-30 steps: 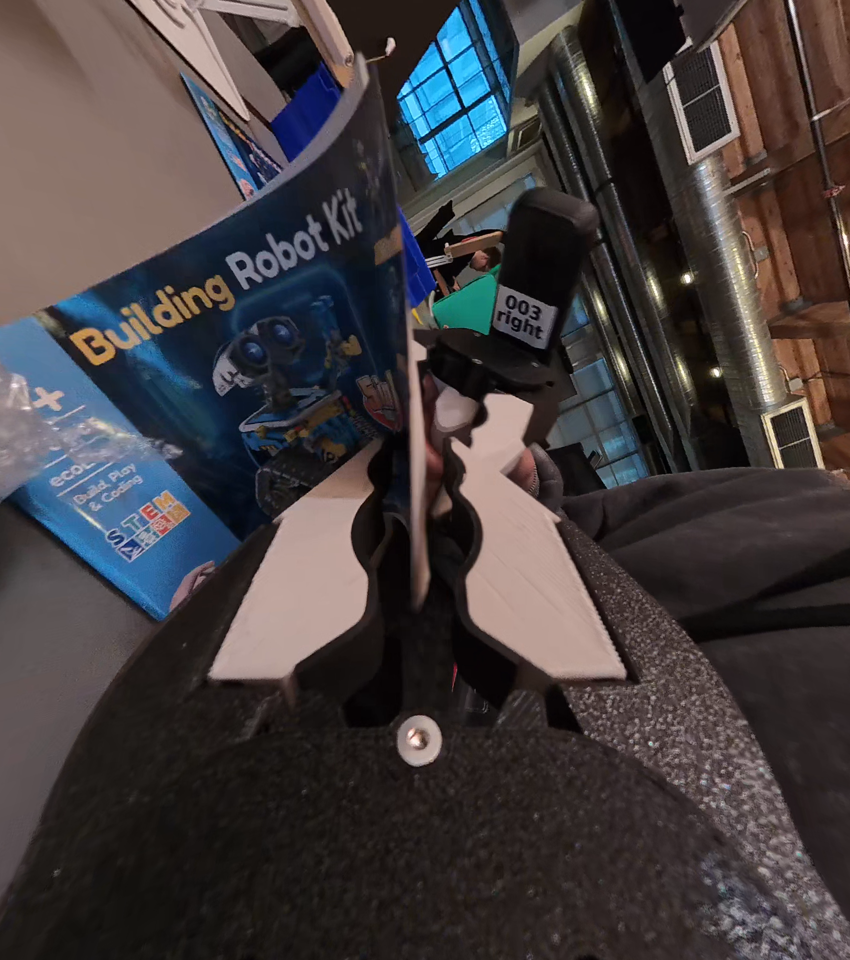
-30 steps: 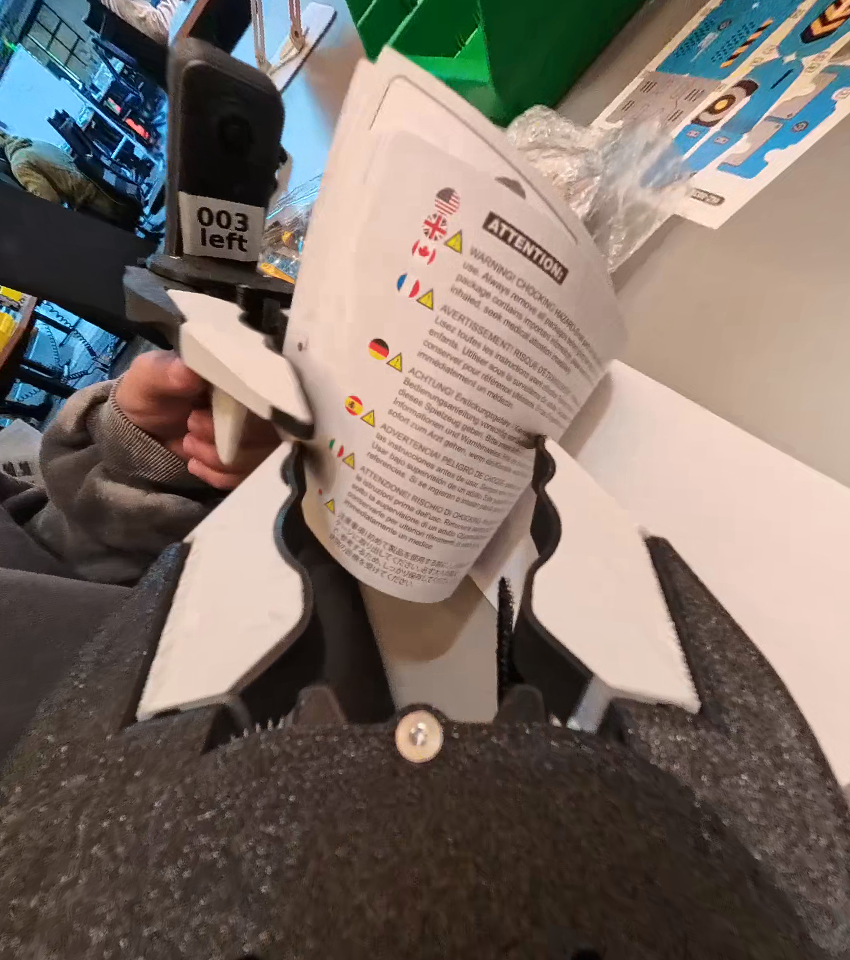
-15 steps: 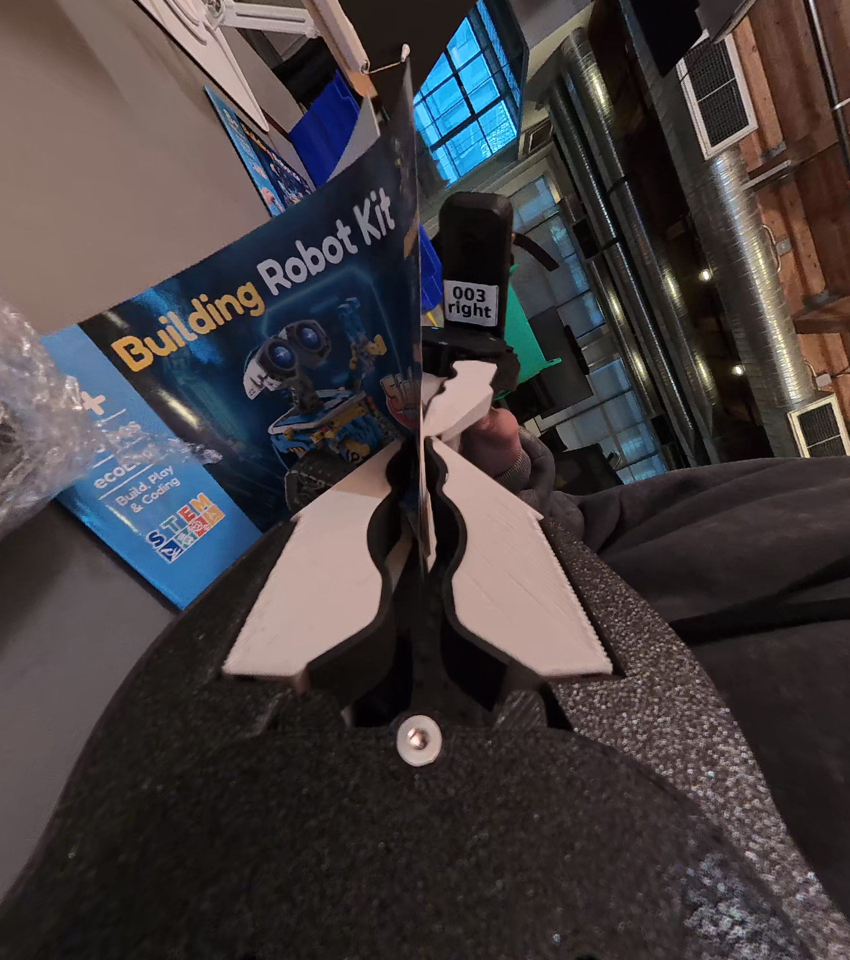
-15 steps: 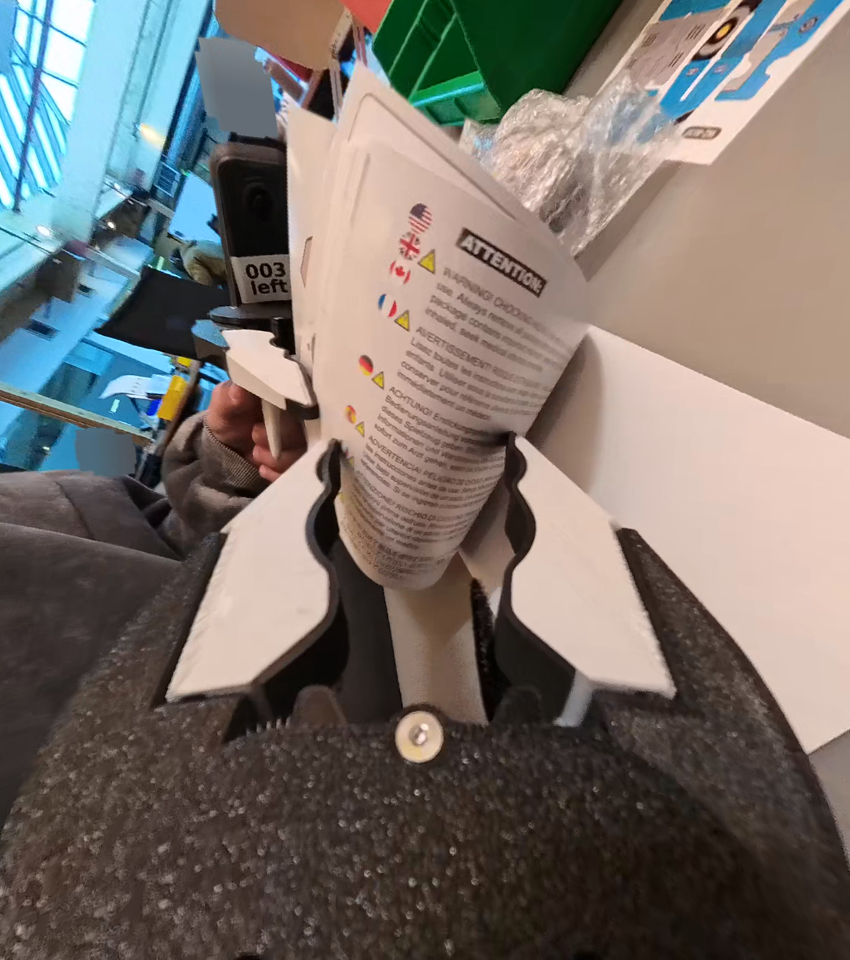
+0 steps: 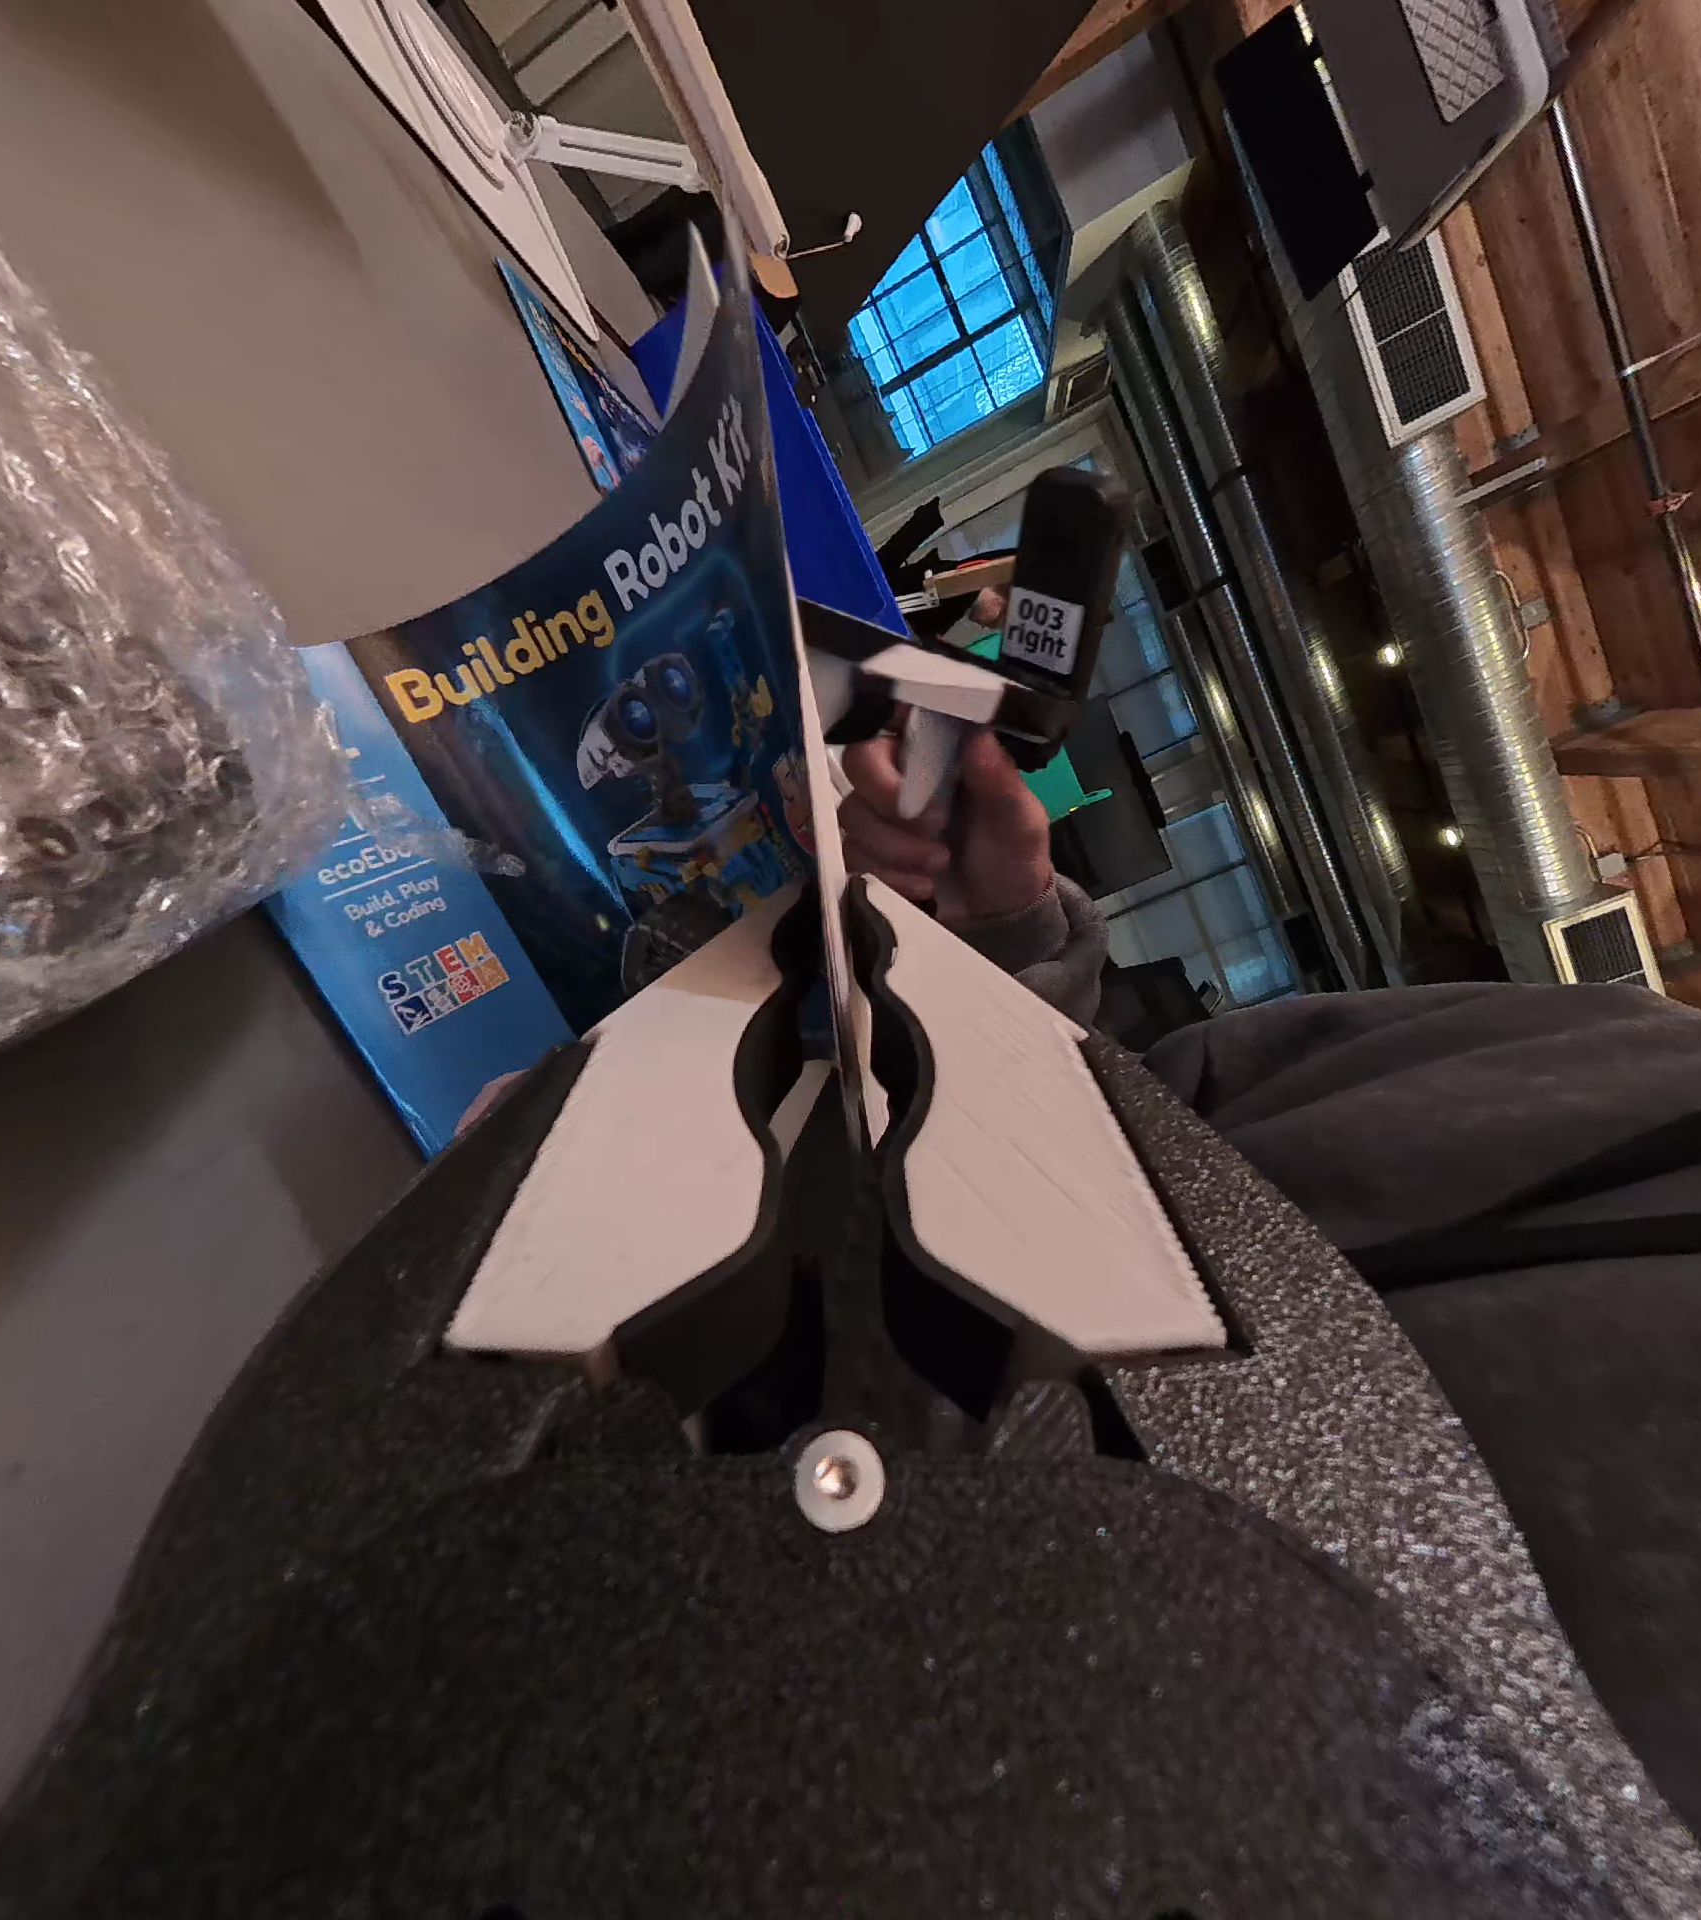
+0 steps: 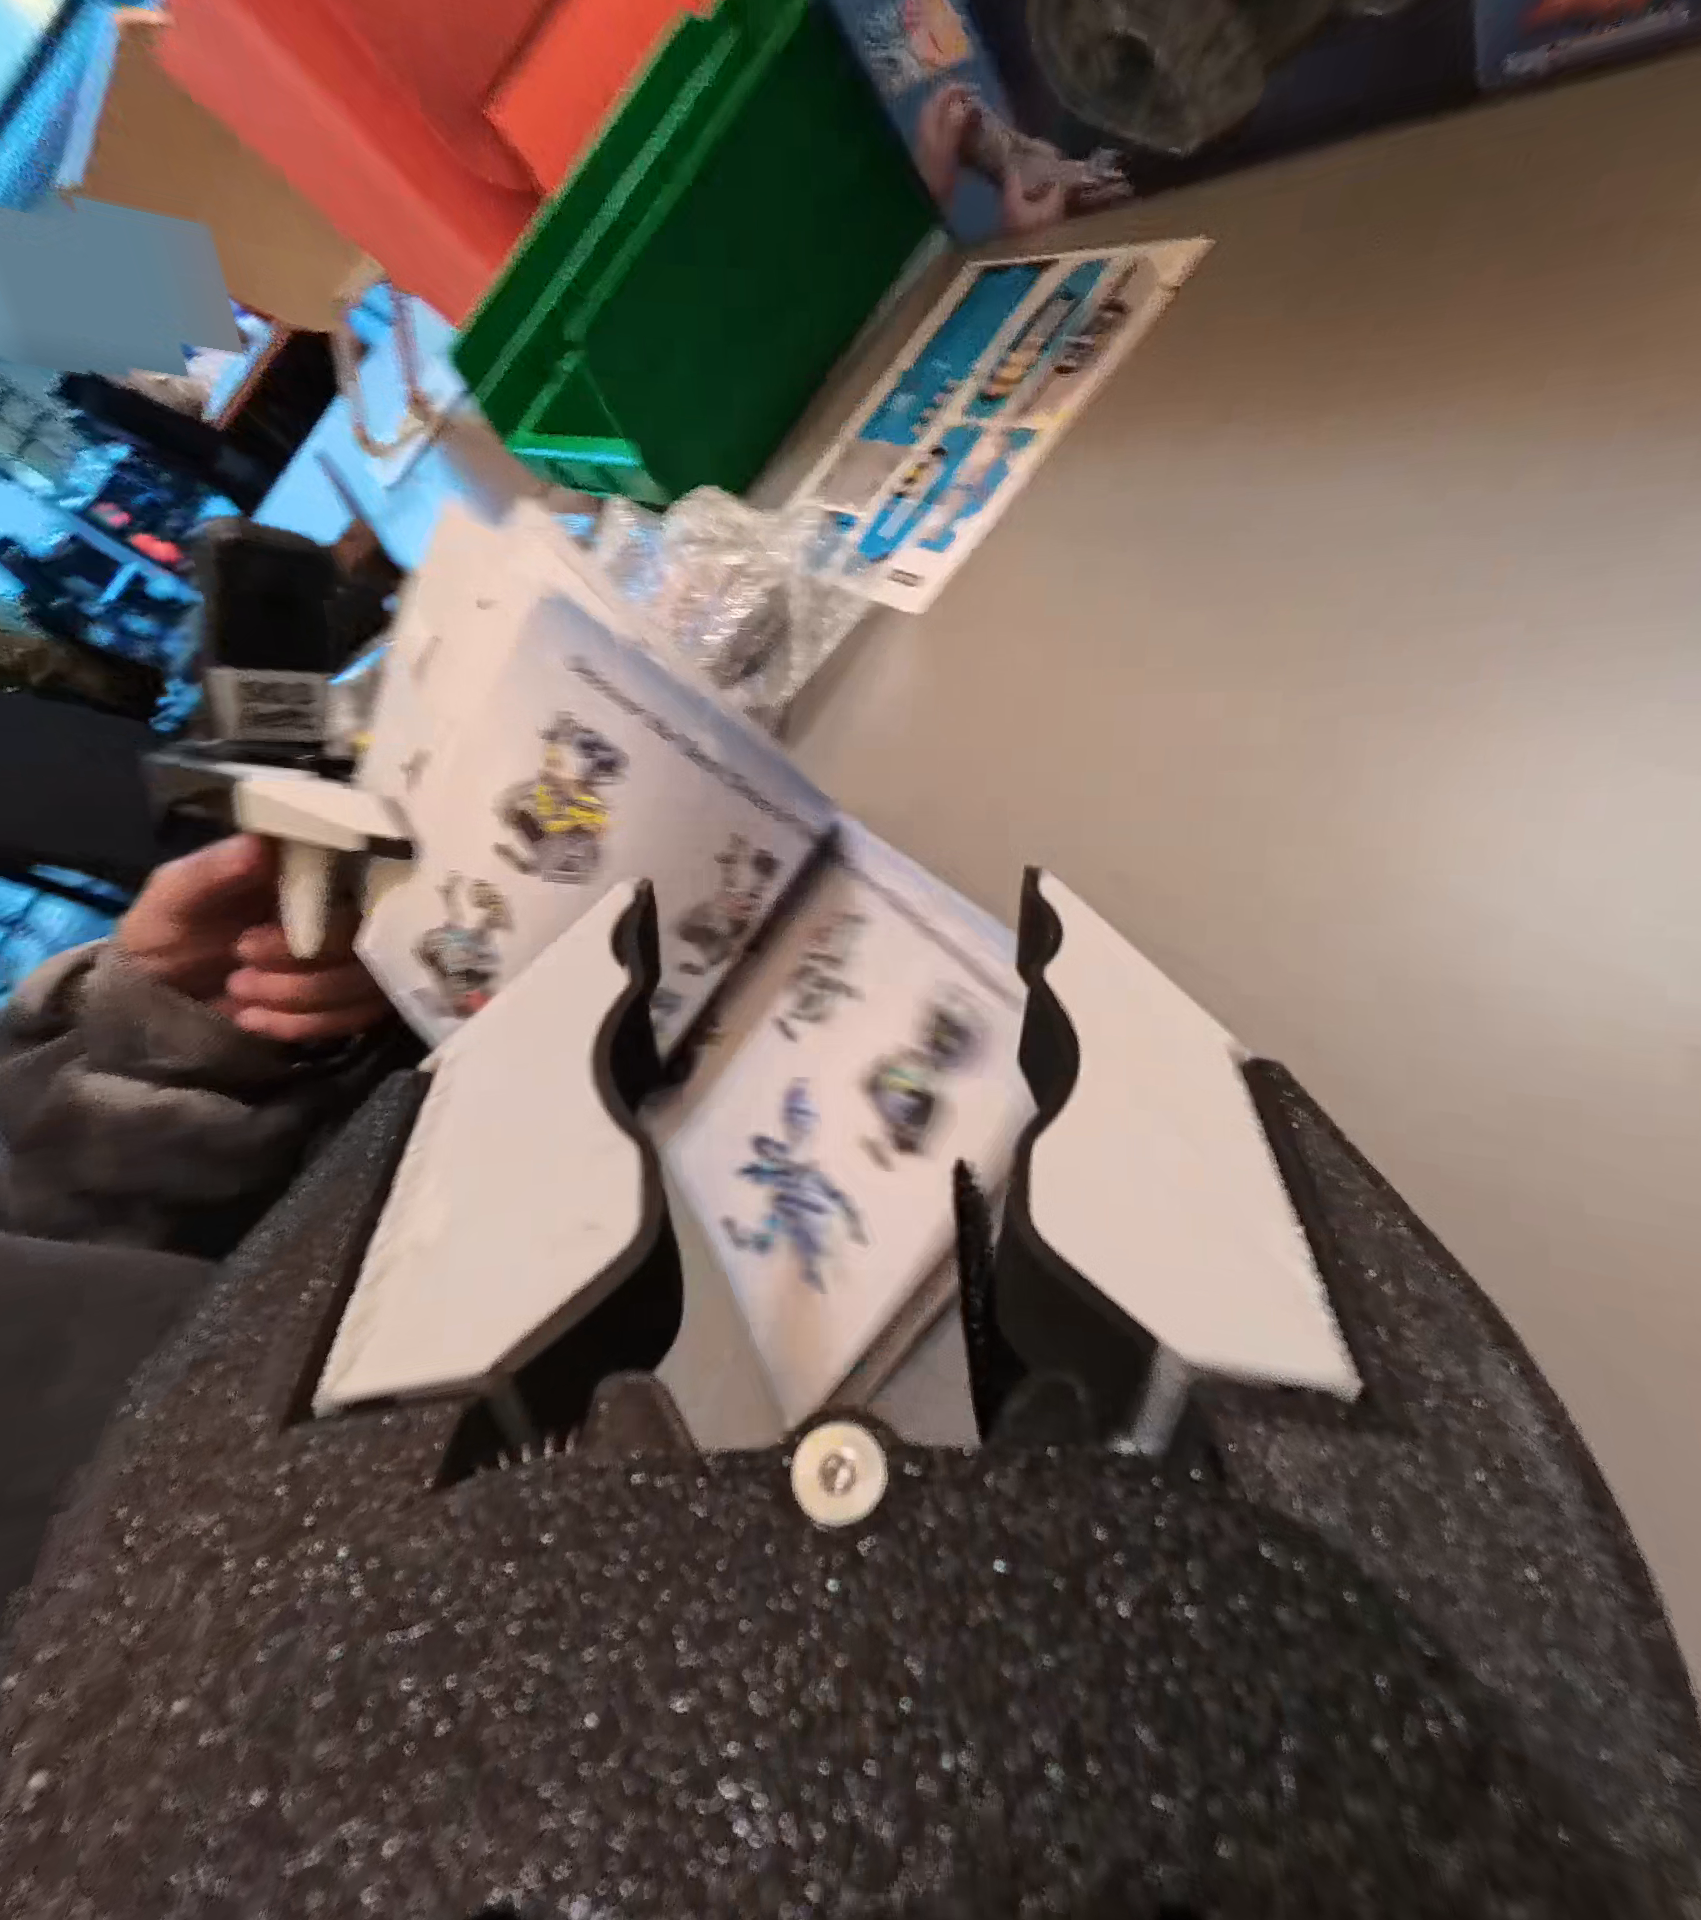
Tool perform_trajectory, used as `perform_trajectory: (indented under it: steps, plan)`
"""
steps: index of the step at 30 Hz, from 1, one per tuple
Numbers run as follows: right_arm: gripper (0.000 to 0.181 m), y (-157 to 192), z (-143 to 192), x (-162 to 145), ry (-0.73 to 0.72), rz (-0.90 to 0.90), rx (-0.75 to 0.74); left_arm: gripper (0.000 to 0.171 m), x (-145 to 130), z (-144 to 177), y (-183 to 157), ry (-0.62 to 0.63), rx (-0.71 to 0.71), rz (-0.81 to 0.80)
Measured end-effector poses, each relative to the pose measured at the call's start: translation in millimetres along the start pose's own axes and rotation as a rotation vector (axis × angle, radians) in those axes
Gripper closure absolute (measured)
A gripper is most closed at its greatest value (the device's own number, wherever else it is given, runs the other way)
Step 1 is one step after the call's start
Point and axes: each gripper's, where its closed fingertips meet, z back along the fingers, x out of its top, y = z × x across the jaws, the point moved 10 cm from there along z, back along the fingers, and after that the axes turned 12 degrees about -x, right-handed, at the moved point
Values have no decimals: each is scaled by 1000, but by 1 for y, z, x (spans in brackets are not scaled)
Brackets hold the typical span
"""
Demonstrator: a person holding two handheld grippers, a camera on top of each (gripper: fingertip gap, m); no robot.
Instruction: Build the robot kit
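Note:
My left gripper (image 5: 835,899) is shut on the edge of a thin booklet (image 5: 638,727) with a dark blue cover showing a toy robot, and holds it upright, edge-on. In the right wrist view the booklet (image 6: 565,790) lies open, showing white pages with small robot drawings. My right gripper (image 6: 835,888) is open, its jaws wide apart, with the booklet's right-hand page (image 6: 825,1122) lying between and behind them. The left gripper (image 6: 358,826), held by a hand, clamps the booklet's far left edge. The right gripper (image 5: 929,691) shows beyond the cover, held by a hand.
A grey tabletop (image 6: 1448,727) carries a crumpled clear plastic bag (image 6: 732,592), a blue and white sticker sheet (image 6: 991,416), a green bin (image 6: 700,312) and an orange box (image 6: 389,135). The plastic bag (image 5: 46,623) is close on the left. A light blue printed box (image 5: 378,935) lies behind the booklet.
The booklet has opened out: the text page is gone from the right gripper's jaws and illustrated inner pages show. The right gripper has opened wider and drawn apart from the left one.

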Motion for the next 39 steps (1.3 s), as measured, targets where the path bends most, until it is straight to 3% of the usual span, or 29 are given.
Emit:
perform_trajectory:
  steps: [5, 8, 12, 16, 22, 26, 30, 35, 36, 38, 39]
  plan:
    - [89, 56, -30, -19, 147, -15, 299, 168, 1, -2, 2, -16, -12, 26]
    - [90, 63, -50, -34, 163, 46, 196, 169, 3, 4, 4, -56, 5, 72]
    - [95, 57, -49, -38, 176, 190, 104, 169, 6, 18, 6, -133, -10, 108]
    - [112, 50, -46, -63, 330, 539, 49, 168, 13, 31, 2, -187, -15, 107]
    - [138, 43, -38, -71, 257, 753, -21, 168, 35, 71, -7, -277, 90, 38]
    - [145, 21, -26, -67, 251, 719, 7, 168, 31, 90, -1, -229, 283, 20]
    - [154, -6, -12, -58, 279, 693, -22, 167, 13, 72, 3, -174, 203, 87]
    - [157, -42, 5, -42, 308, 642, -122, 167, -14, 38, 4, -13, 171, 105]
    - [154, -44, 7, -40, 314, 637, -153, 167, -17, 33, 3, -1, 151, 111]
    - [128, -42, 9, -37, 300, 608, -206, 167, -19, 25, 0, -6, 101, 115]
    - [129, -35, 10, -36, 275, 580, -158, 167, -19, 23, -3, -9, 82, 113]
